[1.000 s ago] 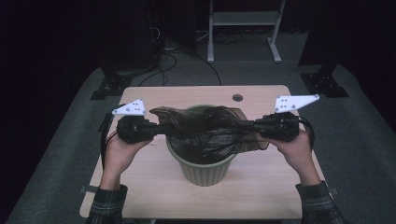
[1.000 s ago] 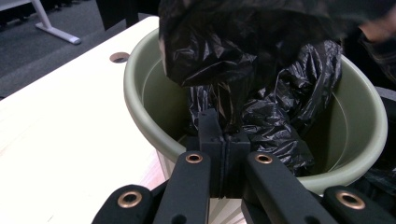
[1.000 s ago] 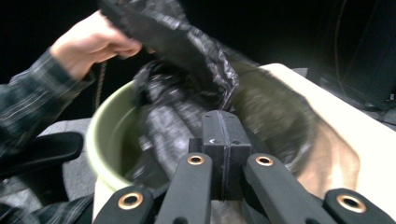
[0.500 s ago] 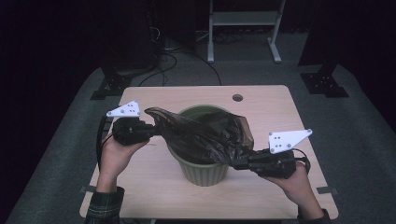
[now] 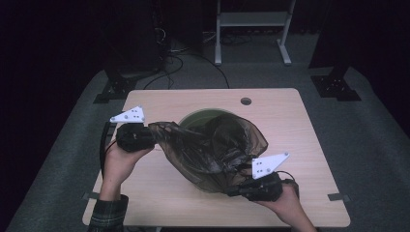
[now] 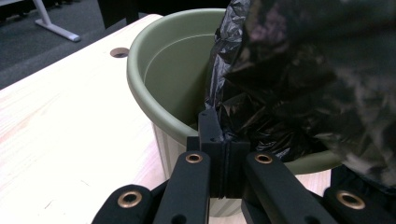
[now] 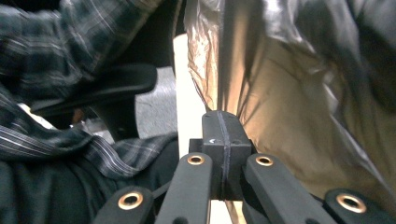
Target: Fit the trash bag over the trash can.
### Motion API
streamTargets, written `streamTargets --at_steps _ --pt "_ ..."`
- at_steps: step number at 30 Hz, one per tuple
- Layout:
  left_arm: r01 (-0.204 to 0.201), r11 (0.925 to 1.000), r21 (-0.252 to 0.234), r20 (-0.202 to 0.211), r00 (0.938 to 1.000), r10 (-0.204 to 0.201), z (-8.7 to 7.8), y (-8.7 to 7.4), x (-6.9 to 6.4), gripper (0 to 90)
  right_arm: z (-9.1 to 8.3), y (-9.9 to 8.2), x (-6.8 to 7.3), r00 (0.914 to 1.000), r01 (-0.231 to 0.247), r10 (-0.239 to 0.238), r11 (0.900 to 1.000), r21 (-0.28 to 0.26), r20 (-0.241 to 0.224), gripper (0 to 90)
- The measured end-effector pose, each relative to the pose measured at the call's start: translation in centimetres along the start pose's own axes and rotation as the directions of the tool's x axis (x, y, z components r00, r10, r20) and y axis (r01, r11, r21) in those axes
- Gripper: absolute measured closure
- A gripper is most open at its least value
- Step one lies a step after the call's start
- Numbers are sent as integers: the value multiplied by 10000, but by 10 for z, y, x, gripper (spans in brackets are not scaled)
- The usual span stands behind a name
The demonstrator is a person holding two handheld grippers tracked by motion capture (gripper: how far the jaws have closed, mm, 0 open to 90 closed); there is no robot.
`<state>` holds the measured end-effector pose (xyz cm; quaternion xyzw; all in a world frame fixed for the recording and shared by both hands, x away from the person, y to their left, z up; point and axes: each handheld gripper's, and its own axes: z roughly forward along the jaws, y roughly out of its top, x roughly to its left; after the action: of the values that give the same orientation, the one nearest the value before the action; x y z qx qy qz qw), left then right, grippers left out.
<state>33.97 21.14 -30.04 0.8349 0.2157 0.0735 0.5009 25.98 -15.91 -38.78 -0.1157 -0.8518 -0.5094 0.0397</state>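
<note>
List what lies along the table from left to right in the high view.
left hand → left gripper → black bag draped over the green bin → right gripper → right hand

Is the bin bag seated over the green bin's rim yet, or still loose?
Still loose. The bin bag is draped across the green bin, held stretched by both hand-held grippers, and the far rim shows bare.

Dim room, grey carpet floor [image 5: 63, 159], light wooden table [image 5: 159, 101] with a round hole [image 5: 246, 101] near its far edge, white metal stand [image 5: 251, 21] behind, black cables [image 5: 181, 53] on the floor, dark stand feet [image 5: 109, 92] at both far corners
</note>
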Motion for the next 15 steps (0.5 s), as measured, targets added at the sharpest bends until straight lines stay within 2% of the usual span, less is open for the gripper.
streamTargets --at_steps 3,4,5,6,10,11,12,15 --pt "22 10000 10 19 10000 -22 1 0 0 895 9 -7 -2 9998 -124 120 9994 321 139 900" --pt "-21 10000 30 -24 10000 21 1 0 0 895 10 -8 -2 9999 -127 125 9996 260 92 900" --pt "-29 10000 51 -56 10000 29 1 0 0 895 8 -7 -1 10000 -76 75 9998 194 66 847" --pt "-14 10000 39 -62 10000 15 0 1 0 895 6 -5 2 9999 22 -24 10000 97 140 835" --pt "-25 10000 39 -107 9999 25 0 2 1 895 -15 8 12 9987 399 -387 9986 -357 328 779" --pt "-25 10000 39 -107 9999 25 0 2 1 895 -15 8 12 9987 399 -387 9986 -357 328 779" --pt "-28 10000 33 -122 9999 29 -1 2 1 895 -29 18 17 9971 614 -578 9954 -737 495 740" --pt "26 10000 17 -127 9999 -25 -1 2 1 895 -47 31 20 9932 893 -788 9880 -1259 863 694"
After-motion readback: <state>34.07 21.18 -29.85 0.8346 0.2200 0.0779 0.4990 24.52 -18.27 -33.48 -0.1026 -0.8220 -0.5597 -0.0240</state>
